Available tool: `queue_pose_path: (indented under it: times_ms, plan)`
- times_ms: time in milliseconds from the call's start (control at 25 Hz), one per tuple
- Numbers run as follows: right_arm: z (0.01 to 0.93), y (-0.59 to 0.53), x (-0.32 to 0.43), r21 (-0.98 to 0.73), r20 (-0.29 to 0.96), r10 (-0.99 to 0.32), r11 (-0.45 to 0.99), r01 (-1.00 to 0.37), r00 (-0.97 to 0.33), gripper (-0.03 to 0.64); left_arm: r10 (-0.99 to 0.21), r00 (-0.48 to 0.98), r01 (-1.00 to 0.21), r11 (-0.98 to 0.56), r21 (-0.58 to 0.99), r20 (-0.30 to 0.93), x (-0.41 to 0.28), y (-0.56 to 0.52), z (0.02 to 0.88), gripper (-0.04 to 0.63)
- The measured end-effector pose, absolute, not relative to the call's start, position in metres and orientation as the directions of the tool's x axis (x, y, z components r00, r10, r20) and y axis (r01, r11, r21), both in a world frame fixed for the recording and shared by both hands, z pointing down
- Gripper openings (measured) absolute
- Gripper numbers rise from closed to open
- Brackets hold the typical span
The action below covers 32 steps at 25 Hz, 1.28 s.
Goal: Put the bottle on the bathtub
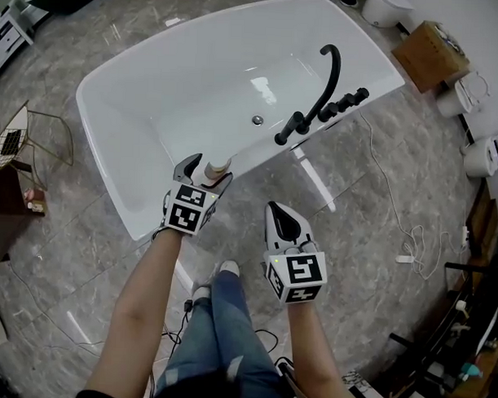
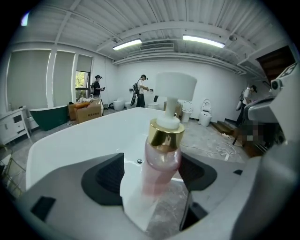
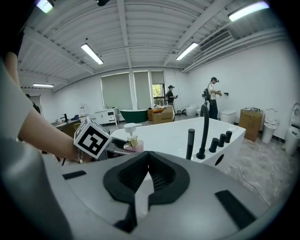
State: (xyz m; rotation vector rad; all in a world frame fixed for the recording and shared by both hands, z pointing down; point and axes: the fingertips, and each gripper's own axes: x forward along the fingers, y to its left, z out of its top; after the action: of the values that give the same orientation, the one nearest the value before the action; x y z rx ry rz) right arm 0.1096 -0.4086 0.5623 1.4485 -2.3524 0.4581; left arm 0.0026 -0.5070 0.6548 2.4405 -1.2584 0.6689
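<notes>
Pink translucent pump bottle (image 2: 161, 161) with a gold collar stands upright, white pump head up, on the white bathtub's (image 1: 133, 141) near rim. It sits between the left gripper's (image 1: 207, 173) spread, released jaws. The right gripper (image 3: 146, 177) is clenched on nothing. Only the head view shows the grey marble floor (image 1: 352, 271); the right gripper view alone shows the black tub faucet (image 3: 205, 131) side-on.

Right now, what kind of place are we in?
Probably a bathroom-fixture showroom or warehouse, not a home. A white bathtub stands out on an open floor, a green tub sits farther back, and several toilets stand beyond it.
</notes>
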Motion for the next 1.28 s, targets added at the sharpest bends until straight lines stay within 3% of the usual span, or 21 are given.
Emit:
queue_pose_path:
  times_ms: [520,1280]
  plan:
    - [0.487,-0.366,0.08,0.006,0.409,-0.806,0.471,-0.882,-0.427,0.015,-0.668,0.546,-0.796,-0.602,0.065,0.506,-0.022,-0.45,0.583,0.35]
    - [0.37,-0.289,0.046,0.122,0.3,-0.896,0.377,-0.918,-0.328,0.015,-0.711,0.607,-0.78,-0.618,0.096,0.354,-0.07,-0.366,0.468,0.35]
